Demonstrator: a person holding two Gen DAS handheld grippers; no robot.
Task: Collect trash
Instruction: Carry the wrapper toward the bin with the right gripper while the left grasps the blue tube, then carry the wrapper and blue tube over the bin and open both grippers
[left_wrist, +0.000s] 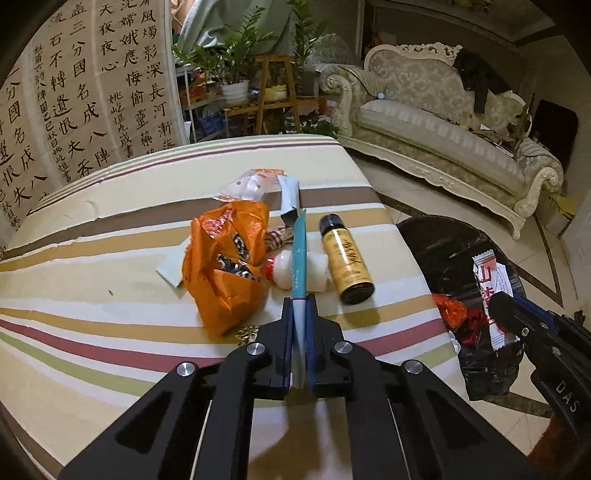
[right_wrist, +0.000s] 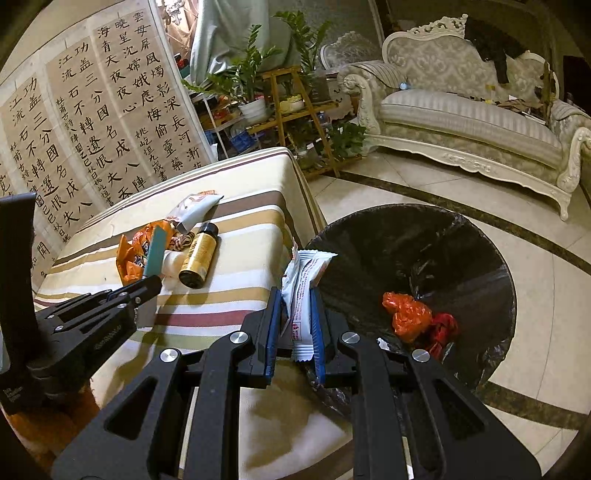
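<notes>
While both tools (left_wrist: 300, 301) (right_wrist: 295, 295) pinch wrappers, only the right view shows the bin's (right_wrist: 461, 236) inside.

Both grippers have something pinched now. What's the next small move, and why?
Probably open the right gripper: its white snack wrapper hangs at the rim of the black-lined trash bin, so it should drop in. The left gripper can follow with its flat teal packet.

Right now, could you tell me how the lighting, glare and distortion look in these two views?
Left wrist view: dim warm light, fisheye bending the striped table edge, sharp focus, glare on the gold bottle. Right wrist view: same bowing, sheen on the black bin liner, soft shadows under the right gripper.
</notes>
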